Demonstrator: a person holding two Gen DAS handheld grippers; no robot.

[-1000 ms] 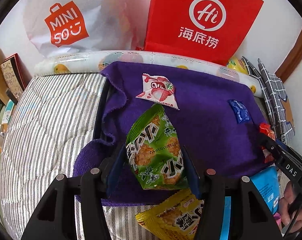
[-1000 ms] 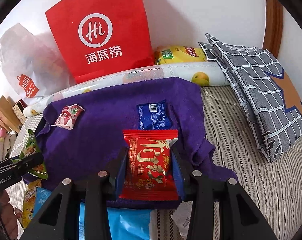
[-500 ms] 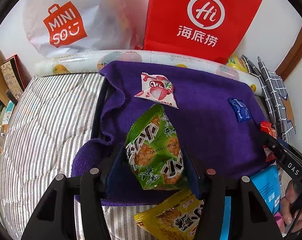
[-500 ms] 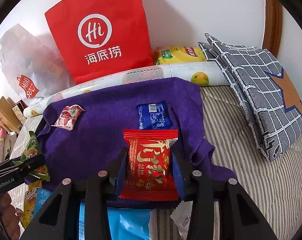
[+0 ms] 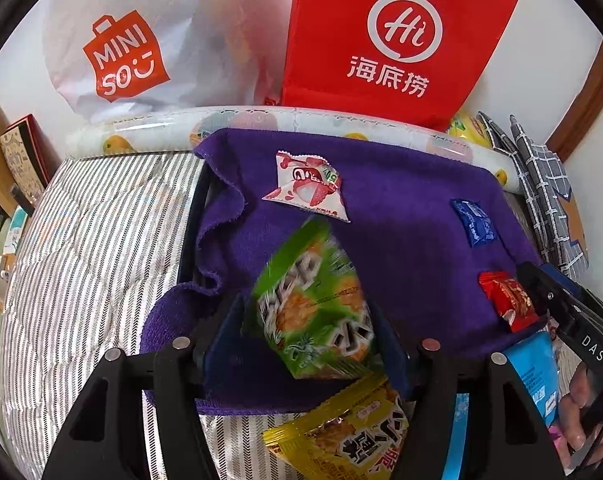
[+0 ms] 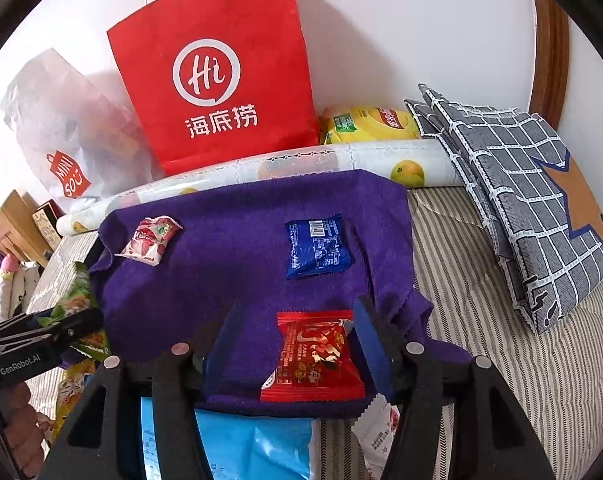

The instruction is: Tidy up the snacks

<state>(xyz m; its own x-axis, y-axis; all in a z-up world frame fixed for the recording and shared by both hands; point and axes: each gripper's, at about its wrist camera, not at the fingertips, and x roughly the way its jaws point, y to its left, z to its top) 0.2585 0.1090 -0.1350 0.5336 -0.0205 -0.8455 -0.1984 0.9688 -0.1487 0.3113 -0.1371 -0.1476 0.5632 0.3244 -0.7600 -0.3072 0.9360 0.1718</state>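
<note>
A purple towel lies on the striped bed. My left gripper has its jaws apart; a blurred green snack packet is between them, touching the right pad only. My right gripper is open; a red snack packet lies on the towel between the jaws, also visible in the left wrist view. A pink-white packet and a blue packet lie on the towel.
A red Hi paper bag and a white Miniso bag stand against the wall behind a rolled mat. A yellow packet and a light-blue packet lie at the towel's near edge. Checked cushions are at right.
Both grippers have opened. The red packet has dropped onto the towel between the right jaws. The green packet has come loose in the left jaws and is moving.
</note>
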